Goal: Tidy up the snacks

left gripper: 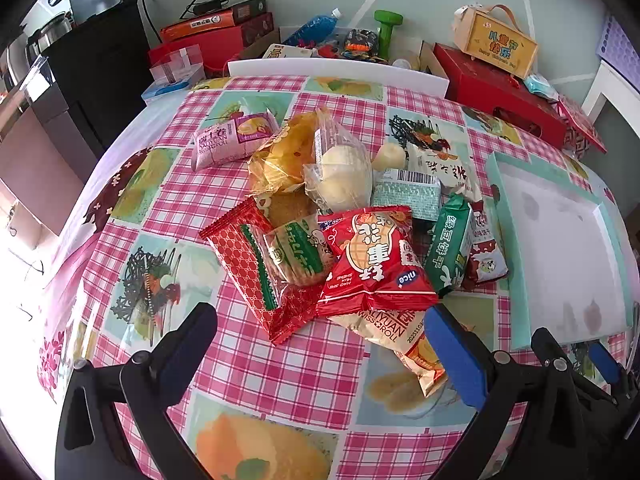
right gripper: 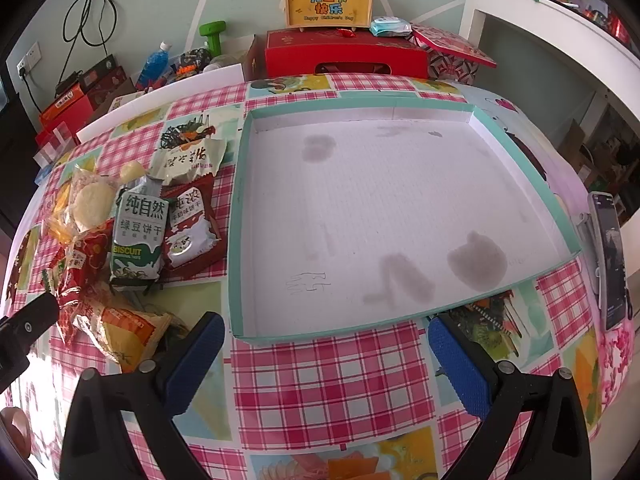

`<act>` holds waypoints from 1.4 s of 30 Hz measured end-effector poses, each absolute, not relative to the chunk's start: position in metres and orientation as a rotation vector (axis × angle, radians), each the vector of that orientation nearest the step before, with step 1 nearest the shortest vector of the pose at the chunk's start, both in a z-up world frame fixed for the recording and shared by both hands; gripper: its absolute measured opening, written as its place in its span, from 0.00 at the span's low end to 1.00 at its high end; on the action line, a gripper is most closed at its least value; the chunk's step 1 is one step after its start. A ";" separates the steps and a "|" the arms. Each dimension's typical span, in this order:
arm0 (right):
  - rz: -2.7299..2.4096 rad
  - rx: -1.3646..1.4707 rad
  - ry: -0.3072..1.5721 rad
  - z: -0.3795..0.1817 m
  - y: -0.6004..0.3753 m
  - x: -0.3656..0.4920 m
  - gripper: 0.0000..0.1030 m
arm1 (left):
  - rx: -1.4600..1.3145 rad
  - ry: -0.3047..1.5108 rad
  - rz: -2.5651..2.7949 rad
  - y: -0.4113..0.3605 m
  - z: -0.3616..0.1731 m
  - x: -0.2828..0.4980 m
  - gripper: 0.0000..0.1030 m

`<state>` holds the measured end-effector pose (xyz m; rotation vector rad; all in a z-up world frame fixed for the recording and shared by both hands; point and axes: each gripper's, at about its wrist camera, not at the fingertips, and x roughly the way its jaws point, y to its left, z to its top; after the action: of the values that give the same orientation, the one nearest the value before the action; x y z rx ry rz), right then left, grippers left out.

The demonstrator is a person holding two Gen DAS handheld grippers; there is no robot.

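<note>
Hovering low over the desk, your left claw has its jaws spread wide and holds nothing; the blue pad of one finger sits just beside the yellow Swiss-roll packet. Your right claw is likewise fully open and empty, poised above the checked cloth just in front of the near rim of the tray.

The snacks lie in a loose heap at the middle of the desk, left of the tray. Nearest you is the red peanut packet, overlapping the yellow Swiss-roll packet beneath it. Beside it lies a red patterned biscuit wrapper with a clear window showing round crackers. Behind these sit a clear bag with a pale bun, a yellow-orange clear bag and a pink Swiss-roll packet set slightly apart at the far left. Toward the tray stand the green mung-bean biscuit pack and a dark red milk-biscuit pack, touching each other side by side (both close to the tray's left wall, not in it).

The tray itself, white inside with a teal rim, holds no snack; its floor shows grey stains. A phone lies on the desk right of the tray.
</note>
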<state>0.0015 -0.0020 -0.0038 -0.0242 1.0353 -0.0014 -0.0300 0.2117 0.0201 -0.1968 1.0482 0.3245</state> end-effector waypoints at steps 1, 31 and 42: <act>-0.001 -0.022 1.035 -0.004 -0.002 0.002 1.00 | -0.198 1.048 0.325 0.212 0.020 -0.030 1.00; 0.039 0.061 1.040 -0.001 -0.005 0.002 1.00 | -0.199 1.048 0.324 0.211 0.021 -0.029 1.00; 0.037 0.064 1.041 -0.001 -0.004 0.003 1.00 | -0.207 1.046 0.322 0.215 0.020 -0.031 1.00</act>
<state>0.0026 -0.0045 -0.0012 0.0644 1.0412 0.0373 -0.0305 0.2152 0.0202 -0.2066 1.0463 0.3219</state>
